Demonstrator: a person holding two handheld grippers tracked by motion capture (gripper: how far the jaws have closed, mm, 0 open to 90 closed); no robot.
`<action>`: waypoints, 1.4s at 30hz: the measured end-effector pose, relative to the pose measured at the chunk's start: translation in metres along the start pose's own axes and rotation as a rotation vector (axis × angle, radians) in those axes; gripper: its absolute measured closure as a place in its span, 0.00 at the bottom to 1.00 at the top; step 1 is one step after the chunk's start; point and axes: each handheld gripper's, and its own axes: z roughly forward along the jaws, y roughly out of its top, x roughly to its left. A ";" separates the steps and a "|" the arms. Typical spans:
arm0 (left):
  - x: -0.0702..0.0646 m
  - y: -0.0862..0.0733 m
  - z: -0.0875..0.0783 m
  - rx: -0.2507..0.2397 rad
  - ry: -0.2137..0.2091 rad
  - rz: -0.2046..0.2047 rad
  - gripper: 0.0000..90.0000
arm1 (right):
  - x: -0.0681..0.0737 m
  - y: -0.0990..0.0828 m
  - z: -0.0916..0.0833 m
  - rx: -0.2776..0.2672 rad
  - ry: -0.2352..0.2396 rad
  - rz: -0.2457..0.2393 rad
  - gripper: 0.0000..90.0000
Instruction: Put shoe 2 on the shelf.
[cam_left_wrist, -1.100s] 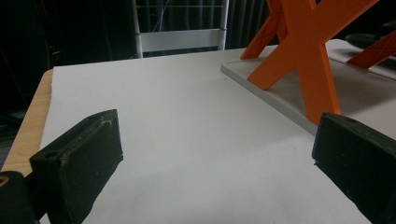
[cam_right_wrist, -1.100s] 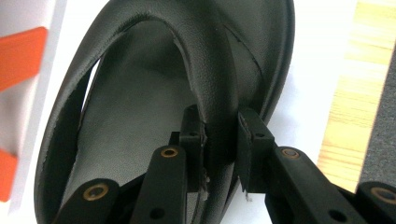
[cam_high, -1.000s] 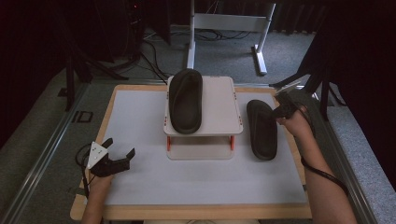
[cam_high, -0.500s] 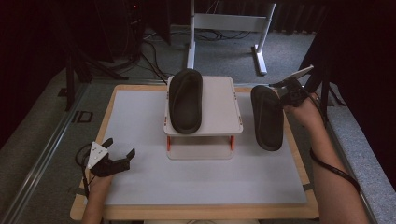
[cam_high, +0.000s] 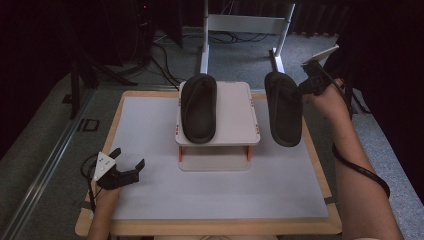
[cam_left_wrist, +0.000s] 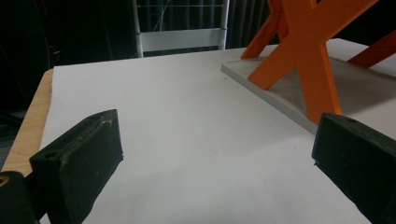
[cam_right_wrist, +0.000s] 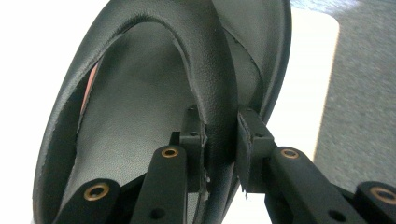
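A black slipper (cam_high: 198, 106) lies on the left half of a small white rack (cam_high: 239, 119) with orange legs (cam_left_wrist: 308, 60). A second black slipper (cam_high: 283, 107) hangs in the air just right of the rack, above the table. My right gripper (cam_high: 306, 86) is shut on the strap of that slipper (cam_right_wrist: 154, 93), its jaws pinching the strap's edge from both sides. My left gripper (cam_high: 131, 168) rests low over the white mat near the table's front left corner, open, with nothing between its pads (cam_left_wrist: 84, 154).
A white mat (cam_high: 150, 130) covers the wood-edged table (cam_high: 327, 180). The rack's right half is bare. Behind the table stands a white metal frame (cam_high: 247, 25) with cables on the grey floor. A metal rail (cam_high: 45, 160) runs along the left.
My right gripper has lifted the second slipper off the mat and carried it up and back, beside the rack's right edge. The left gripper has stayed put.
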 end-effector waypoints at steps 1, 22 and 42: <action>0.000 0.000 0.000 0.000 0.000 0.000 0.02 | 0.003 0.001 0.000 -0.003 0.009 -0.006 0.83; -0.001 0.000 0.000 -0.002 -0.001 -0.003 0.02 | 0.068 0.025 0.014 0.009 0.055 -0.063 0.83; -0.001 0.000 -0.001 -0.002 -0.006 0.012 0.02 | 0.123 0.043 0.031 0.029 0.063 -0.129 0.83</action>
